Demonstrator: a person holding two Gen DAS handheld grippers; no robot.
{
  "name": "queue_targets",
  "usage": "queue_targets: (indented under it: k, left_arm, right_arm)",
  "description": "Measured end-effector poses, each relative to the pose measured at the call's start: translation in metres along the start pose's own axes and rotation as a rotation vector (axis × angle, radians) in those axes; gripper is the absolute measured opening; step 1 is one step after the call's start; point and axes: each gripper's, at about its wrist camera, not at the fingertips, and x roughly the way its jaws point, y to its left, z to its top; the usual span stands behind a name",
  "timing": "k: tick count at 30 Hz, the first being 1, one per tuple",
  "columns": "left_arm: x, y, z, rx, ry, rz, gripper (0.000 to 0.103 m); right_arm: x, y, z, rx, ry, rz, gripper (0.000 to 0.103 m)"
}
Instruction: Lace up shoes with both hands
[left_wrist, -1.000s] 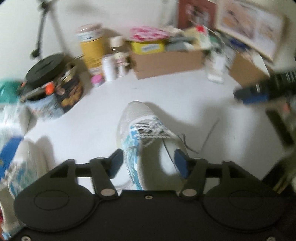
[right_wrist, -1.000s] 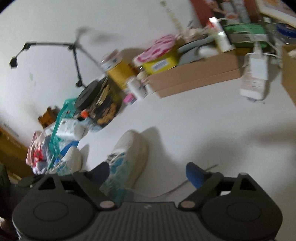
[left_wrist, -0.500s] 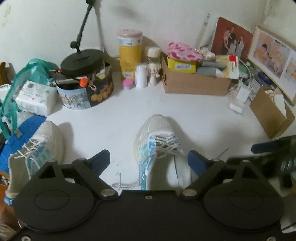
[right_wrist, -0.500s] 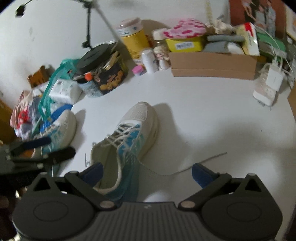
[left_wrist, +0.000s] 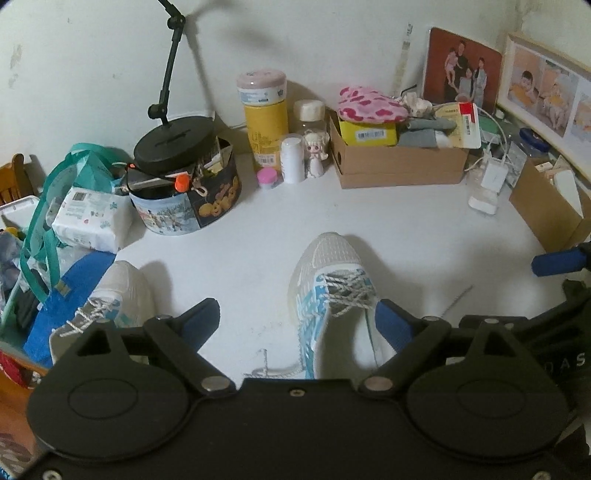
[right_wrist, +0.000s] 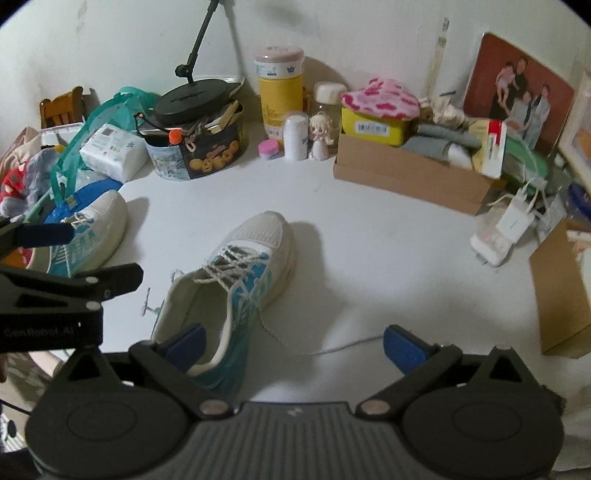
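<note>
Left wrist view: the left gripper (left_wrist: 295, 323) hangs over the white table (left_wrist: 424, 229) with its jaws spread wide and nothing pinched. The shoe (left_wrist: 332, 291), white mesh with blue panels, sits just ahead, its heel reaching in between the blue pads. A second shoe (left_wrist: 110, 295) lies off to the left by the blue bag (left_wrist: 70, 295). One loose lace end (left_wrist: 271, 367) curls on the table beside the heel; thin, limp cord, probably slippery in padded jaws, though it's faint here.

Right wrist view: the right gripper (right_wrist: 291, 341) is spread too, holding nothing. The shoe looks light and soft-walled, so it should slide if tugged. The other lace end (right_wrist: 332, 345) trails across the table between the pads: take that near its tip.
</note>
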Motion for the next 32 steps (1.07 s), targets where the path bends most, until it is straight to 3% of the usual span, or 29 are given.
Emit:
queue_targets:
  k: [14,32]
  left_arm:
    - [0.002,0.028,0.006,0.047,0.026,-0.103,0.093]
    - [0.0,0.035,0.005,0.158,0.014,-0.122,0.091]
  right_arm:
    - [-0.013,0.036,0.01,0.04,0.017,-0.105,0.102]
    - [-0.013,0.054,0.006,0.112,0.048,-0.137,0.102]
